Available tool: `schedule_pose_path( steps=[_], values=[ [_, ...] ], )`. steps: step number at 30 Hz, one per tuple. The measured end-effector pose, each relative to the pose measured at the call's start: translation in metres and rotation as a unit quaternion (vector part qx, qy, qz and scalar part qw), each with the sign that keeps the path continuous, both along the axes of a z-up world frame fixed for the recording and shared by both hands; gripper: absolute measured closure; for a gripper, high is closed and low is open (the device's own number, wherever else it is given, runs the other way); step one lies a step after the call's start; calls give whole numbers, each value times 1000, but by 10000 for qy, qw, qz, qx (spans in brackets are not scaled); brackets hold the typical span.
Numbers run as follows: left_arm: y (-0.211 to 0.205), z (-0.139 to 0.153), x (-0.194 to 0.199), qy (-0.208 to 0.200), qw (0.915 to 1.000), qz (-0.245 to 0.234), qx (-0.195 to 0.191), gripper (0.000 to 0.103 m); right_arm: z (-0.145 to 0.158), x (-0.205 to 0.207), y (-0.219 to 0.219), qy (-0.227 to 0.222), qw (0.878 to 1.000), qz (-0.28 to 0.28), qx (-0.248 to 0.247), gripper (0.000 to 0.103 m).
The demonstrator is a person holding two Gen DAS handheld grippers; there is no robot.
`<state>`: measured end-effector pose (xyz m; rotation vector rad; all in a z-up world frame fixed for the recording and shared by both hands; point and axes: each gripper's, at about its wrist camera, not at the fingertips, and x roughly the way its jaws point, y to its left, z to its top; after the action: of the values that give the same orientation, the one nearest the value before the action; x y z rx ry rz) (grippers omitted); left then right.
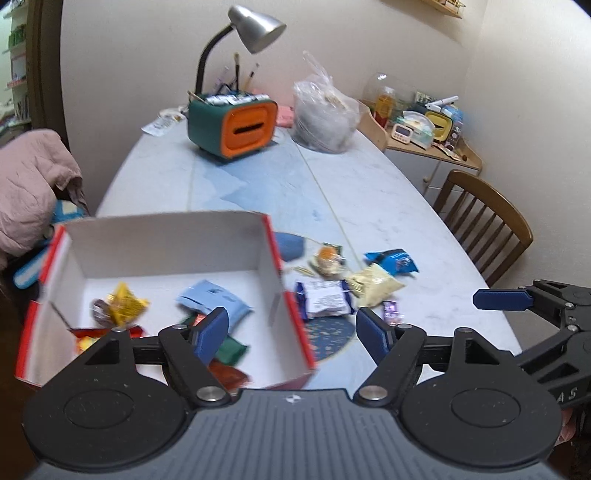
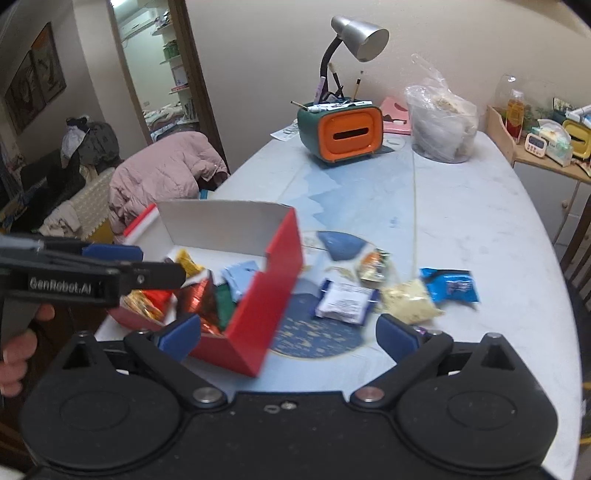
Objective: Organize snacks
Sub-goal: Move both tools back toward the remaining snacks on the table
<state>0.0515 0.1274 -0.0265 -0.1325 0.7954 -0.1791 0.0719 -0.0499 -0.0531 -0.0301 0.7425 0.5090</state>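
Observation:
A red box with a white inside (image 1: 166, 243) (image 2: 266, 295) stands on the table's near left and holds several snack packets. To its right on the table lie a white-and-blue packet (image 1: 327, 299) (image 2: 347, 302), a pale yellow packet (image 1: 375, 282) (image 2: 408, 301), a blue packet (image 1: 393, 260) (image 2: 448, 284), an orange-green packet (image 1: 327, 258) (image 2: 373, 264) and a small purple candy (image 1: 391, 312). My left gripper (image 1: 291, 330) is open and empty over the box's right wall. My right gripper (image 2: 288, 330) is open and empty above the box's near corner.
A green-and-orange desk organiser (image 1: 232, 125) (image 2: 341, 133) with a lamp (image 1: 255, 27) and a plastic bag (image 1: 323, 118) (image 2: 441, 125) stand at the table's far end. A wooden chair (image 1: 487, 221) is at the right, a pink jacket (image 2: 166, 177) at the left.

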Motion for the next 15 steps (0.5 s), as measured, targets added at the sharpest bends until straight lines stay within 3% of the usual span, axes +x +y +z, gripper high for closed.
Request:
schedule_pose_path(
  steps=[15],
  values=[
    [-107, -30, 54, 500, 9985, 214, -4, 27, -29, 45, -124, 146, 9992, -223, -313, 2]
  ],
)
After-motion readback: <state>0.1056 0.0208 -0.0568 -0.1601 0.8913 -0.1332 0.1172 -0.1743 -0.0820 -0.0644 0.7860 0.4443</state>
